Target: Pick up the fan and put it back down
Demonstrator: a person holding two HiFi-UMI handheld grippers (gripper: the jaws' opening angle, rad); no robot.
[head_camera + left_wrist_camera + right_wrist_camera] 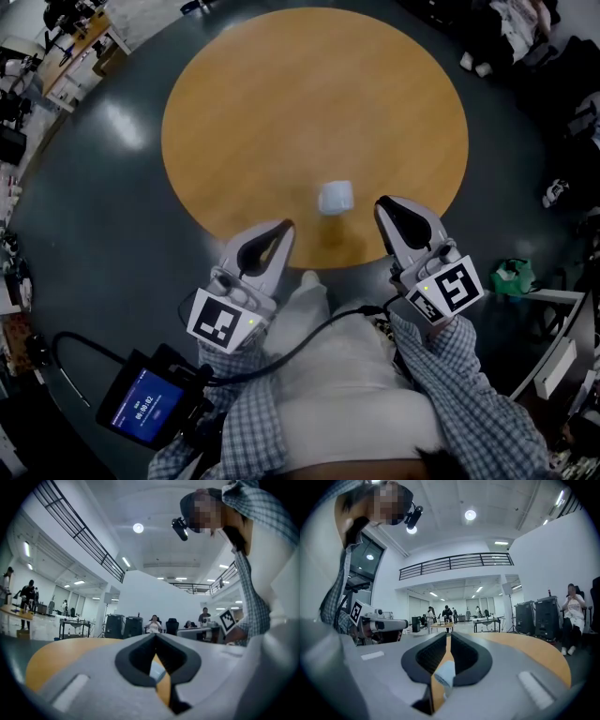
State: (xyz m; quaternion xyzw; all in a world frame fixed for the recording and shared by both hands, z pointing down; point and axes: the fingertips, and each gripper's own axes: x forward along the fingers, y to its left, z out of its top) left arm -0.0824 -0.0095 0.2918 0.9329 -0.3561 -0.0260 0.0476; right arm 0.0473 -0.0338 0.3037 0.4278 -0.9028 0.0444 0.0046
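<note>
The fan (336, 197) is a small pale boxy thing standing on the round wooden table (281, 103), near the table's front edge. My left gripper (286, 225) is over that edge, to the fan's lower left and apart from it, its jaws together and empty. My right gripper (382, 203) is just right of the fan, also shut and holding nothing. Through the cut-out under the closed tips of the left gripper (155, 635), the fan (157, 670) shows ahead on the tabletop. The right gripper (448, 637) shows the fan (444, 674) the same way.
Dark grey floor surrounds the table. A handheld device with a blue screen (148, 405) and its cable hang at my lower left. A green object (511, 275) lies on the floor at right. Desks (75, 56) stand far left; seated and standing people and black cases (124, 626) are beyond.
</note>
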